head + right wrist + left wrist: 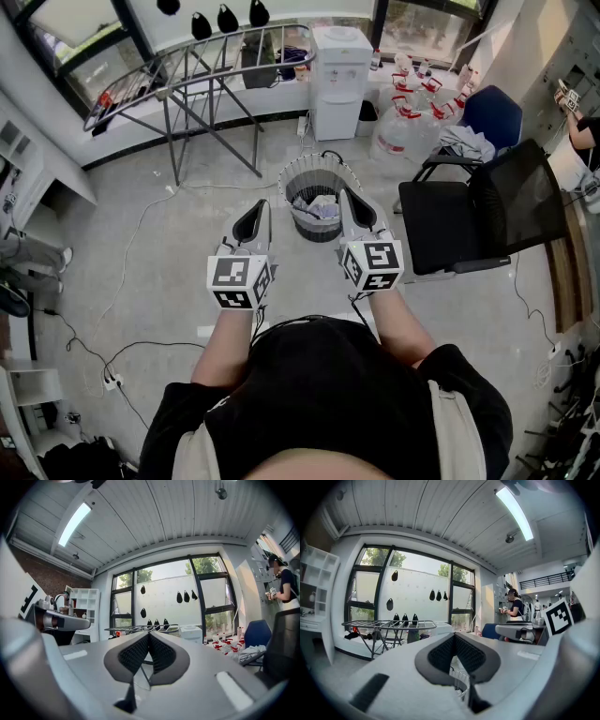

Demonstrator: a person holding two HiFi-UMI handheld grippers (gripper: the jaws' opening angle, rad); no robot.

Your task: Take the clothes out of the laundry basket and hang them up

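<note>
In the head view a round wire laundry basket (292,178) stands on the floor with crumpled clothes (319,208) inside. My left gripper (255,210) and right gripper (349,199) hover side by side just in front of it, one on each side of its near rim. Both are shut with nothing between the jaws. A grey metal drying rack (187,70) stands empty at the far left by the window. In the left gripper view my closed jaws (454,638) frame the rack (389,625) and a bit of basket rim (459,679). The right gripper view shows closed jaws (149,635) and the rack (140,628).
A white water dispenser (339,80) stands behind the basket. A black office chair (469,220) is to its right, with a blue chair (492,117) holding cloth and water bottles (403,122) beyond. Cables (141,220) trail across the floor at left. A person (283,583) stands far right.
</note>
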